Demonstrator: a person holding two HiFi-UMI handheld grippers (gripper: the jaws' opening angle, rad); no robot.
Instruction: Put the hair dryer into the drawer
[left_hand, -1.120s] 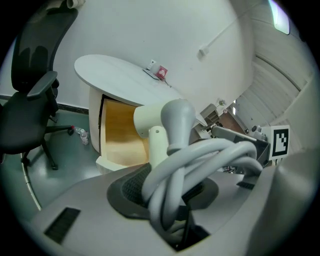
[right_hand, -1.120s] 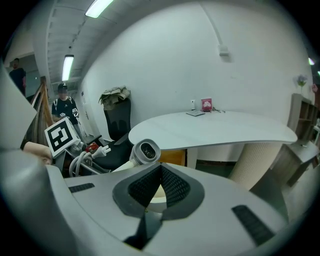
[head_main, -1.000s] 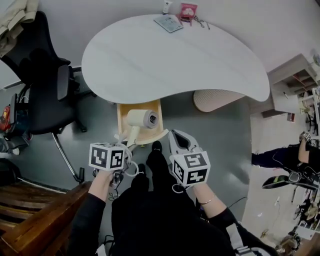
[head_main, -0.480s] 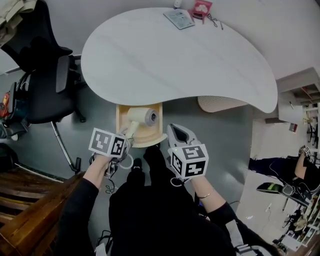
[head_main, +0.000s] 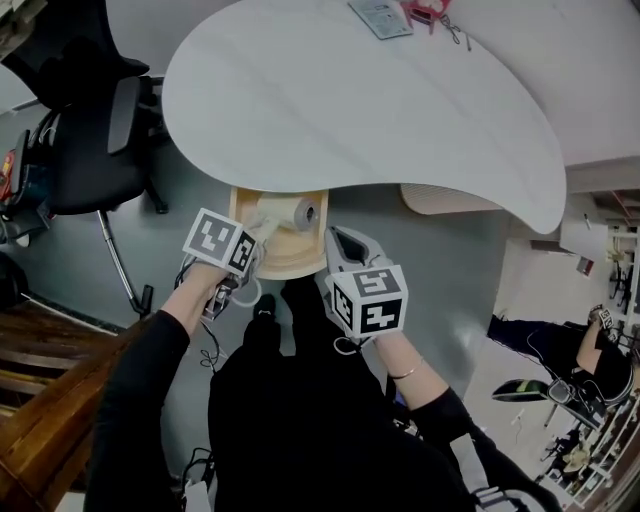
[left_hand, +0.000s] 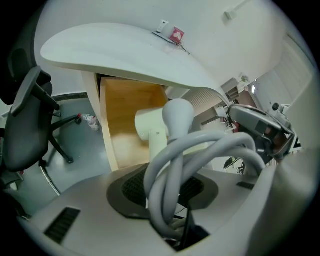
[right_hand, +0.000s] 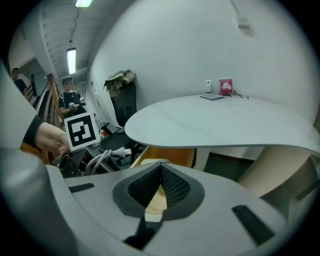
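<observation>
The cream hair dryer (head_main: 287, 213) lies with its barrel inside the open wooden drawer (head_main: 238, 232) under the white table (head_main: 350, 100). My left gripper (head_main: 254, 240) is shut on its handle and the coiled grey cord (left_hand: 200, 150). In the left gripper view the dryer's body (left_hand: 150, 125) hangs just over the drawer floor (left_hand: 125, 115). My right gripper (head_main: 343, 246) is at the drawer's right front corner, jaws together with nothing in them. In the right gripper view the cord's plug (right_hand: 120, 151) sticks out near the left gripper's marker cube (right_hand: 81, 131).
A black office chair (head_main: 90, 140) stands left of the drawer. The ribbed table pedestal (head_main: 450, 200) is to its right. Wooden steps (head_main: 40, 400) fill the lower left. A booklet (head_main: 380, 15) lies at the table's far edge. Another person (head_main: 560, 345) sits at far right.
Both grippers have moved toward the table and down. The hair dryer has gone further into the drawer, its barrel now partly under the tabletop edge.
</observation>
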